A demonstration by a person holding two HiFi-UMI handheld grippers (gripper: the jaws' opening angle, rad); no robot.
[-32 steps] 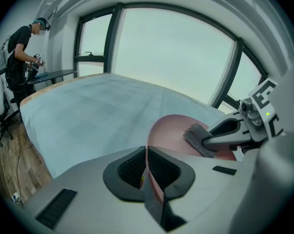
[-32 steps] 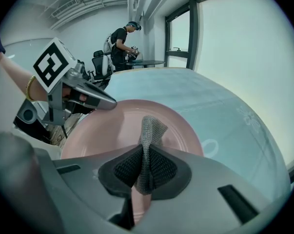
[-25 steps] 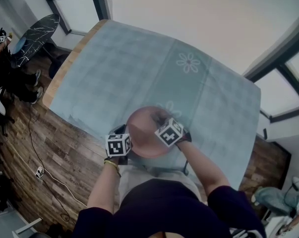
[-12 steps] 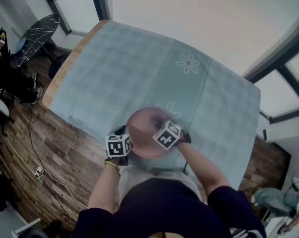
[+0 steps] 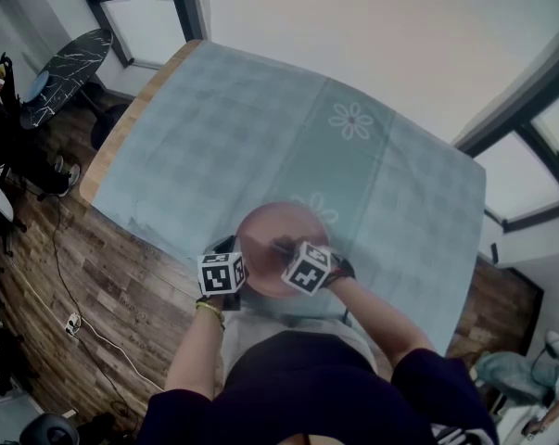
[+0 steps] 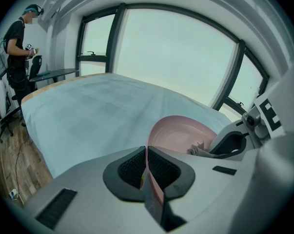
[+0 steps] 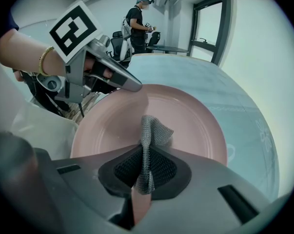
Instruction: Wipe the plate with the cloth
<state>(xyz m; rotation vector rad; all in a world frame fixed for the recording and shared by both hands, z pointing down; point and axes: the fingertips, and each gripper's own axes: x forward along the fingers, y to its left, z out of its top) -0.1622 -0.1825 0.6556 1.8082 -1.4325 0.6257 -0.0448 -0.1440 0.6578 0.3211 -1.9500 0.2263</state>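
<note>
Head view: the pink plate [image 5: 272,235] sits at the near edge of the tabletop [image 5: 121,130], over a pale blue-green tablecloth [image 5: 260,128] printed with flowers. Your two grippers meet at it from the near side. Whether the plate rests on the tablecloth or is lifted off it cannot be told.

Left gripper view: the jaws of your left gripper [image 6: 147,167] are closed on the plate's near-left rim. The pink edge runs between the two black pads, and the plate's face spreads out beyond them toward the right.

Right gripper view: the jaws of your right gripper [image 7: 146,172] pinch a grey knitted cloth [image 7: 151,135]. Its free end stands up past the jaw tips in a folded peak over the plate's well, near the middle and a little to the near side. The cloth looks to be against the plate's face, though the contact itself is not plainly visible. Your left gripper shows at the plate's far-left rim in this view.

Background: another person [image 7: 137,23] stands by a dark table beyond the tabletop, on a wooden floor [image 5: 84,286].
</note>
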